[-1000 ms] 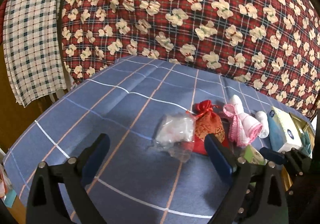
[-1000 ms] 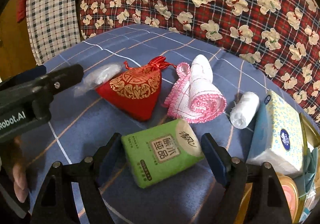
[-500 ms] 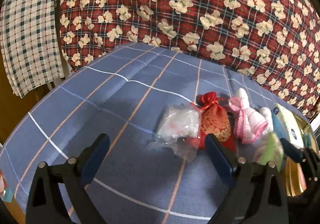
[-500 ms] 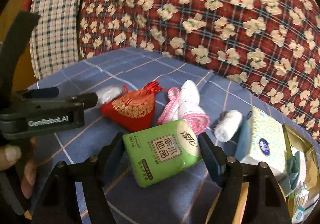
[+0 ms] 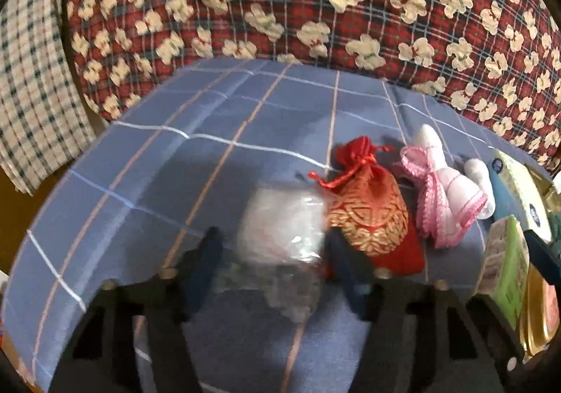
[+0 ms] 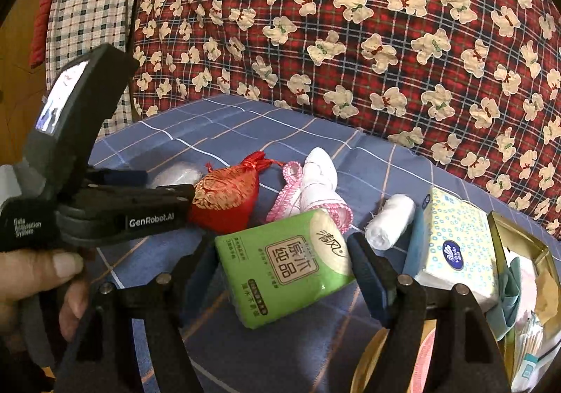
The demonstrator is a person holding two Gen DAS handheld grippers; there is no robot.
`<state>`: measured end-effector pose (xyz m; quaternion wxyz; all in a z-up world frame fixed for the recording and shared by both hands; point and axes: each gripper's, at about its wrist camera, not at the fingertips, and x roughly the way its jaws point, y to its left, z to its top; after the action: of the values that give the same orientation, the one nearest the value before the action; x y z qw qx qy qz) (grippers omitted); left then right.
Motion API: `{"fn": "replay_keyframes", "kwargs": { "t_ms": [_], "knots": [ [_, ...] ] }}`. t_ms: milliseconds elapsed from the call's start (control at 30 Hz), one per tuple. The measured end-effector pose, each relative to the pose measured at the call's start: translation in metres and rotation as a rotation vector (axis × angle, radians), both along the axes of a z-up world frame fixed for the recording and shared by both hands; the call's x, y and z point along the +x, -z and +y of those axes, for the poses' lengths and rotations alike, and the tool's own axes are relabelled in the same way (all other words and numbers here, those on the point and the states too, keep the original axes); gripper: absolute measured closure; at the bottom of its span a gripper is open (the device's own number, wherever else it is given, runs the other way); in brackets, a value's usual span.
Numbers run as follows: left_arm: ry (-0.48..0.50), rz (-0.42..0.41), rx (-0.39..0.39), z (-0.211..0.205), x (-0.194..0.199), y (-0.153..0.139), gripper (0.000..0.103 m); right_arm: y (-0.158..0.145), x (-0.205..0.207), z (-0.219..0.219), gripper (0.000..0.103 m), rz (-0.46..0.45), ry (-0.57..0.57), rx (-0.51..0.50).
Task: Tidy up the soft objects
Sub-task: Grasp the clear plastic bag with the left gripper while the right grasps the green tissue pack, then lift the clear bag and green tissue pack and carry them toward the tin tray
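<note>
The right gripper (image 6: 282,261) fills the bottom of the frame, its jaws closed on a green tissue pack (image 6: 285,261) with Chinese print, one pad at each end of it. At the left edge a hand (image 6: 38,282) holds the left gripper (image 6: 115,208), which reaches toward the centre over a clear plastic bag (image 6: 177,175); its jaws are closing. Just right of it lies a red and gold drawstring pouch (image 6: 224,198), then a pink-edged white cloth (image 6: 313,182), a small white roll (image 6: 389,221) and a blue-dotted tissue box (image 6: 455,245). All rest on a blue checked cloth (image 6: 224,122). A red plaid bear-print quilt (image 6: 350,24) fills the upper frame.
</note>
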<state>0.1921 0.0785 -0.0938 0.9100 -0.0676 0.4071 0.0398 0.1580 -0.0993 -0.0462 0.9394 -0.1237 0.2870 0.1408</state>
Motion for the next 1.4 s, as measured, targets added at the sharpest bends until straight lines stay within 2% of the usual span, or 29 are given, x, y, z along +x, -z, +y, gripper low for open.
{"fn": "replay_keyframes", "kwargs": {
  "t_ms": [33,67,200,367,633,967,1400],
  "knots": [
    [0.002,-0.001,-0.009,0.000,0.000,0.000,0.056,0.000,0.000,0.000,0.027,0.001,0.001,0.003],
    [0.009,-0.006,-0.013,0.000,-0.001,0.000,0.064,0.000,0.000,-0.001,0.027,0.001,0.004,0.007],
    [0.021,-0.034,-0.009,-0.003,-0.006,-0.004,0.074,-0.001,-0.001,-0.003,0.027,-0.002,0.013,0.017],
    [-0.013,-0.138,0.027,-0.004,-0.024,-0.018,0.075,-0.003,-0.003,-0.006,0.027,-0.018,0.015,0.030],
    [-0.021,-0.220,0.068,-0.014,-0.045,-0.028,0.075,-0.004,-0.005,-0.008,0.027,-0.027,0.027,0.036],
    [-0.058,-0.333,0.070,-0.024,-0.067,-0.039,0.075,-0.012,-0.014,-0.020,0.027,-0.095,0.066,0.088],
    [-0.086,-0.413,0.088,-0.033,-0.084,-0.045,0.075,-0.019,-0.027,-0.029,0.027,-0.174,0.092,0.141]
  ]
}}
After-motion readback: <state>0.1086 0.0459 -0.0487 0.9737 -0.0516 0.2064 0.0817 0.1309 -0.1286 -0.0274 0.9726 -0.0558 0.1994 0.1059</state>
